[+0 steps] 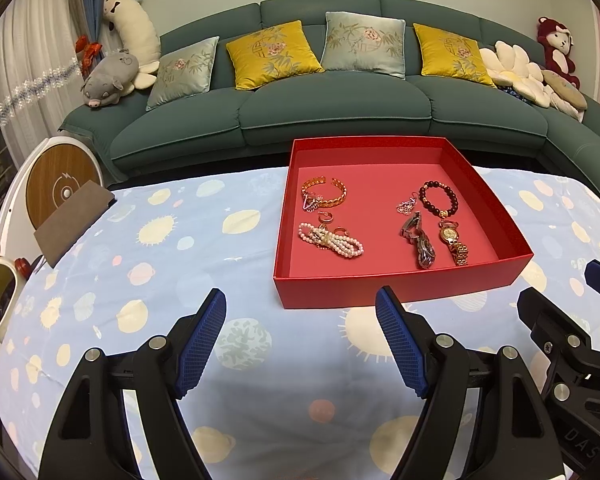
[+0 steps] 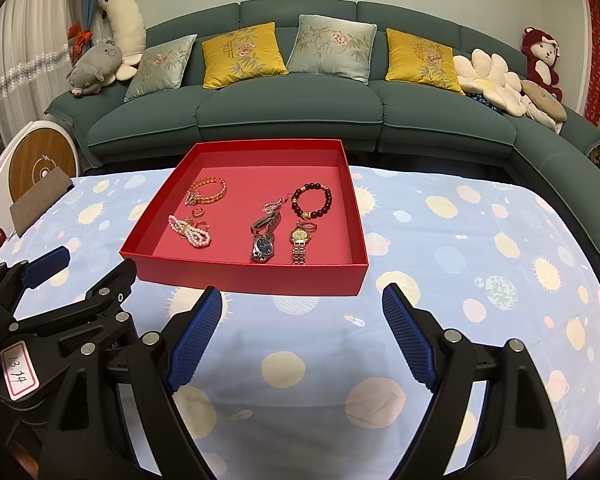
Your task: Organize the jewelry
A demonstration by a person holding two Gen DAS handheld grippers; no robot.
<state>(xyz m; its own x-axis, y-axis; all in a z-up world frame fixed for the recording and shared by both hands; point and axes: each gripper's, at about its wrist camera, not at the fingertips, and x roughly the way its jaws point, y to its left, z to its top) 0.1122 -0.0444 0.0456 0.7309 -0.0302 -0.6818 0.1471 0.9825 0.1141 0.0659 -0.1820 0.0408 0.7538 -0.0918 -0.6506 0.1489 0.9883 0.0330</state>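
Red tray (image 1: 396, 286) holding the jewelry is sitting near the counter's far edge, both grippers' fingers (image 1: 204, 340) (image 2: 408, 332) hovering wide and empty short of it; pearl strand (image 2: 190, 232) risks snagging neighbouring rings when lifted.

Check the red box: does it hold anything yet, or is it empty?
Not empty. The lidless red box already holds a pearl strand, two watches, a dark bead bracelet and an orange bangle.

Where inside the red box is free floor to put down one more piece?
In the shallow red cardboard box, the floor is free along the far wall, behind the orange bracelet and dark bead bracelet. Crowded: pearl strand at left, two watches at right.
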